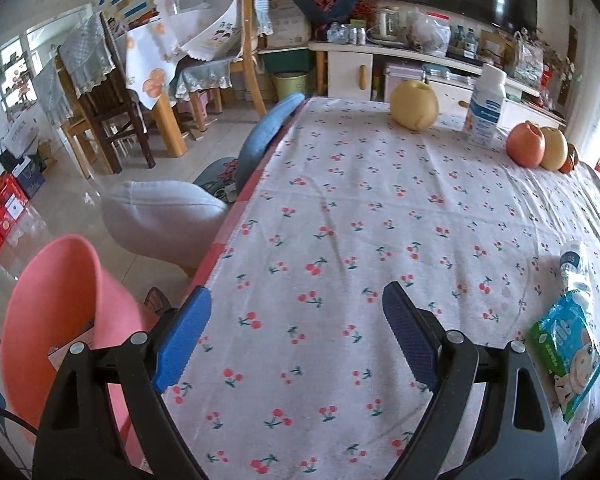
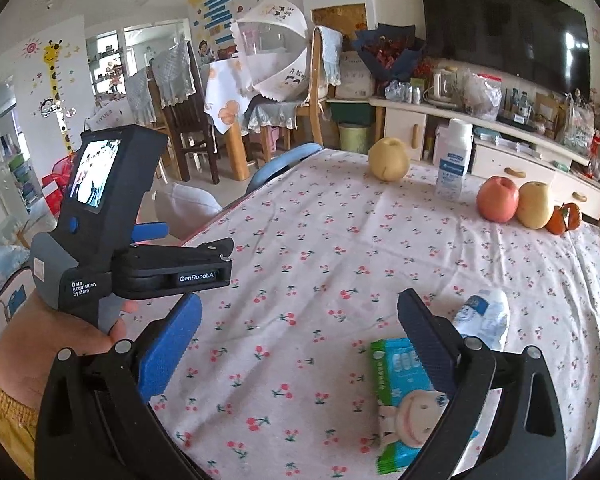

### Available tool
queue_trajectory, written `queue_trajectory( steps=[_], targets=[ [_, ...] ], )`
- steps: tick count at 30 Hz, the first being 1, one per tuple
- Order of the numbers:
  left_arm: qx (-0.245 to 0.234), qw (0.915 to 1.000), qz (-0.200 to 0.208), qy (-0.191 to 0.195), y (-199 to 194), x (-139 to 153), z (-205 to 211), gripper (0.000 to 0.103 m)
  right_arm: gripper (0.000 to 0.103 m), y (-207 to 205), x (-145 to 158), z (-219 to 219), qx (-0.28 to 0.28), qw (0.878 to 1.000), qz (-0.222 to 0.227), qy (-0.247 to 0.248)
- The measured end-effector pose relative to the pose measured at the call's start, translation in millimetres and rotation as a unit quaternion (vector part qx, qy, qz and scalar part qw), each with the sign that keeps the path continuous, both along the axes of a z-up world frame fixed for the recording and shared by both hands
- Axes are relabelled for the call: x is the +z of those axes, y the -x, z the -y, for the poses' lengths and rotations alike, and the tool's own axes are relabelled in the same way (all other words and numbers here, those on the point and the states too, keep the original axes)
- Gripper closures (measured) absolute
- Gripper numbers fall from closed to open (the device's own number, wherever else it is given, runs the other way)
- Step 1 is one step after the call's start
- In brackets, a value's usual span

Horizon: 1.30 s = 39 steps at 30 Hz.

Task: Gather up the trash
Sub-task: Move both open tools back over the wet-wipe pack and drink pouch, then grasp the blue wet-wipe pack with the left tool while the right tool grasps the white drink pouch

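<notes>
A green and blue wipes packet [image 1: 566, 354] lies at the table's near right; in the right wrist view the packet [image 2: 404, 396] sits partly under my right finger. A crumpled white and blue wrapper [image 1: 574, 270] lies just beyond it, also seen in the right wrist view [image 2: 484, 316]. My left gripper [image 1: 296, 312] is open and empty over the cherry-print tablecloth [image 1: 360, 208], left of the packet. My right gripper [image 2: 300, 320] is open and empty above the cloth. The left gripper's body [image 2: 112, 236] shows in the right wrist view, held in a hand.
A yellow pear [image 1: 414, 106], a white bottle [image 1: 484, 110], an apple [image 1: 525, 145] and another pear [image 1: 555, 148] stand at the table's far side. A pink chair [image 1: 52, 320], a white chair [image 1: 160, 220] and a blue chair [image 1: 268, 136] line the left edge.
</notes>
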<state>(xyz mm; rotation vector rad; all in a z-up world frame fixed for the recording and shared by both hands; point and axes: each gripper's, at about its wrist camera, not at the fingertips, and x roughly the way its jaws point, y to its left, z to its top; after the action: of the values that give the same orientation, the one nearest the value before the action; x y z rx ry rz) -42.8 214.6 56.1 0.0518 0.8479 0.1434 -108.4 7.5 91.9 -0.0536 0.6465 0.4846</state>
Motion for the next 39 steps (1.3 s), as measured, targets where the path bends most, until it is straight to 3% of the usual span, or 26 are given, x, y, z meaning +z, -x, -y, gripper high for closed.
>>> queue_trajectory(
  steps=[13, 17, 22, 28, 31, 34, 39],
  targets=[
    [-0.061, 0.998, -0.004, 0.015, -7.4, -4.5, 44.6, 0.015, 0.005, -7.5, 0.5, 42.6, -0.015, 1.0, 0.005, -0.007],
    [-0.103, 0.9935, -0.008, 0.047, -5.6, -5.6, 61.1, 0.015, 0.005, -17.1, 5.3, 75.4, -0.041, 0.999, -0.003, -0.024],
    [-0.174, 0.9781, -0.014, 0.114, 1.5, -6.2, 84.9, 0.015, 0.005, -39.0, 4.3, 125.2, -0.104, 0.994, -0.024, -0.035],
    [-0.247, 0.9441, -0.056, 0.211, 8.6, -19.2, 127.8, 0.015, 0.005, -68.4, -12.3, 175.1, -0.172, 0.978, -0.099, -0.058],
    [-0.233, 0.9421, -0.09, 0.224, 9.0, -33.2, 146.4, 0.015, 0.005, -78.0, -26.6, 184.2, -0.179, 0.971, -0.143, -0.074],
    [-0.201, 0.9402, -0.102, 0.255, 11.9, -42.8, 155.7, 0.015, 0.005, -84.5, -33.0, 182.0, -0.176, 0.97, -0.155, -0.064],
    [-0.178, 0.9476, -0.108, 0.243, 14.3, -50.4, 168.4, 0.015, 0.005, -94.4, -41.7, 173.8, -0.166, 0.97, -0.172, -0.054]
  ],
)
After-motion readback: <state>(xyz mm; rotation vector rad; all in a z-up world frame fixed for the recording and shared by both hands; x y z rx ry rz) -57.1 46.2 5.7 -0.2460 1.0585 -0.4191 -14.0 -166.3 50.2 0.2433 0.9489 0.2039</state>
